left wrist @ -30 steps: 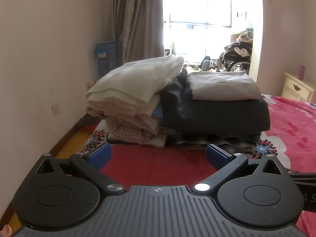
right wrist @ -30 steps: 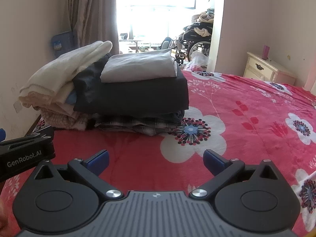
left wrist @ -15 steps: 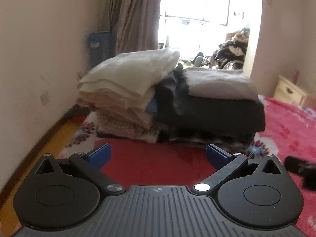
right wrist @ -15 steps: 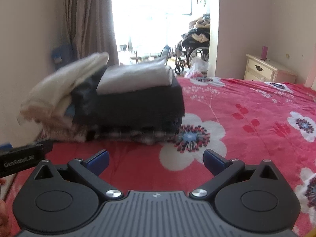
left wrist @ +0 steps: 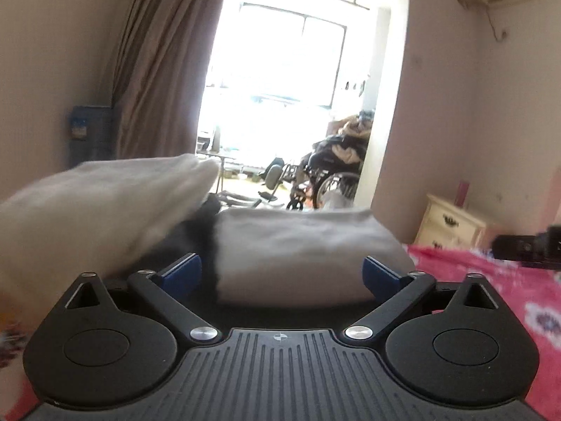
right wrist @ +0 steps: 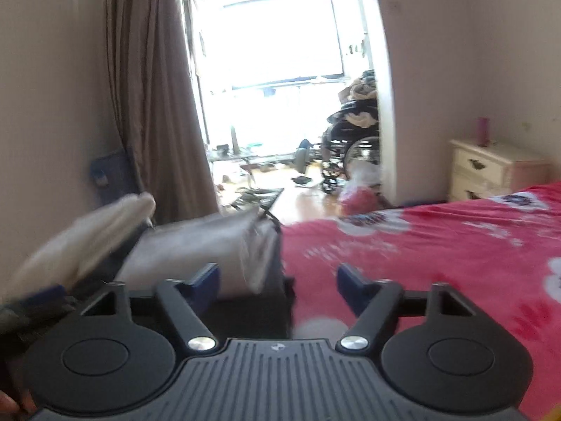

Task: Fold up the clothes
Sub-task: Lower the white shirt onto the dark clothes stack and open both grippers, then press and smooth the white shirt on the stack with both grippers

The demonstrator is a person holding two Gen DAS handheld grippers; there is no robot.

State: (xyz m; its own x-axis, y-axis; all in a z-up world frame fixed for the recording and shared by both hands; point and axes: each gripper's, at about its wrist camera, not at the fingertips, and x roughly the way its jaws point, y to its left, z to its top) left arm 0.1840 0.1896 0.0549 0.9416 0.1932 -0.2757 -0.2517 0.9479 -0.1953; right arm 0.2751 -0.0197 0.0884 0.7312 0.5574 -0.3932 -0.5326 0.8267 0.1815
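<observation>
Left wrist view: left gripper (left wrist: 282, 273) spread wide and empty, just short of a folded grey garment (left wrist: 301, 245) topping the stack. Cream folded sweater (left wrist: 98, 210) left of the grey garment, blurred. Wheelchair (left wrist: 329, 182) beyond the grey garment, near the bright window (left wrist: 280, 87). Bedside cabinet (left wrist: 452, 224) right of it.

Right wrist view: right gripper (right wrist: 278, 277) parted, gripping nothing, at the grey garment's (right wrist: 210, 242) right edge. Red floral bedspread (right wrist: 438, 245) right of the grey garment; brown curtain (right wrist: 157, 87) behind it.
</observation>
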